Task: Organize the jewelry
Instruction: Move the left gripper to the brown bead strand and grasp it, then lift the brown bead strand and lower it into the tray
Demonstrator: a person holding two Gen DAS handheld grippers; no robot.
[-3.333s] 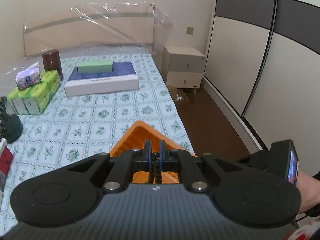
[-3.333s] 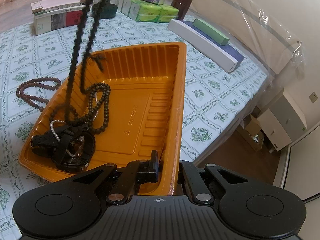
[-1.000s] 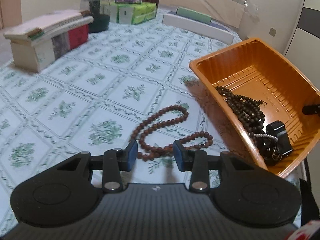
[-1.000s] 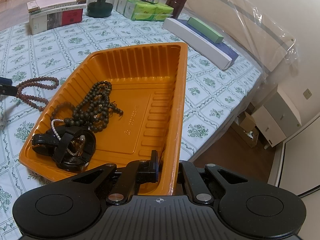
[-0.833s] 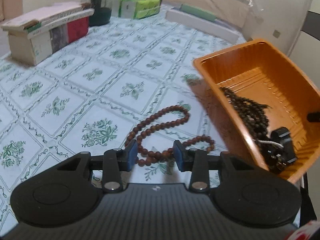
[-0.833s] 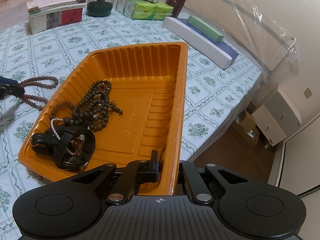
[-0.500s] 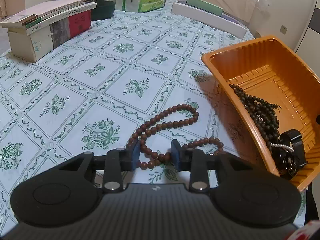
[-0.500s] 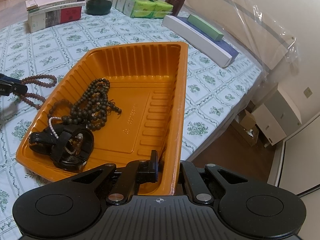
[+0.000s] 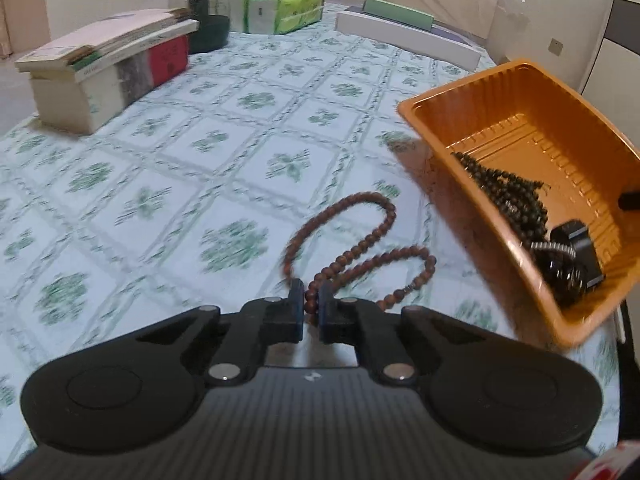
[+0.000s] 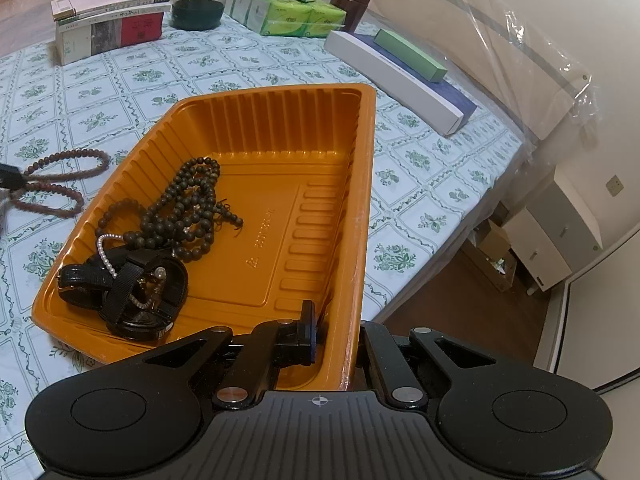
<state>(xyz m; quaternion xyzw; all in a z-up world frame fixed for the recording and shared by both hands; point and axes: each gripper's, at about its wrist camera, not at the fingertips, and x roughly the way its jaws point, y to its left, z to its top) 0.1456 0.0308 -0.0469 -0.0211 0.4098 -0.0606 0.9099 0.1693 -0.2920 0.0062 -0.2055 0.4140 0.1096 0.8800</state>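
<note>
The left gripper point(image 9: 309, 307) has just closed: a second ago its jaws stood apart on either side of the brown bead strand point(image 9: 360, 248), and now they are pinched onto it, beads showing in the narrow gap between the pads. The rest of the strand lies in two loops on the patterned bedspread point(image 9: 168, 168), just beside the left wall of the orange tray point(image 9: 460, 168). The blur in the left wrist view suggests the hand is moving as it grips.

The right gripper point(image 10: 336, 340) has not changed. Its jaws are clamped on the tray's near rim, one finger inside the wall and one outside, steadying it close to the bed's right edge.

Inside the tray, a black watch point(image 10: 136, 292) tangled with a small pearl chain point(image 10: 106, 254) sits in the near-left corner, with dark beads point(image 10: 184, 212) heaped beyond it.

Farther off, books point(image 10: 108, 24) and tissue packs point(image 10: 288, 14) line the far edge.

With the grasp made, the last loose piece looks ready to be lifted into the tray.
</note>
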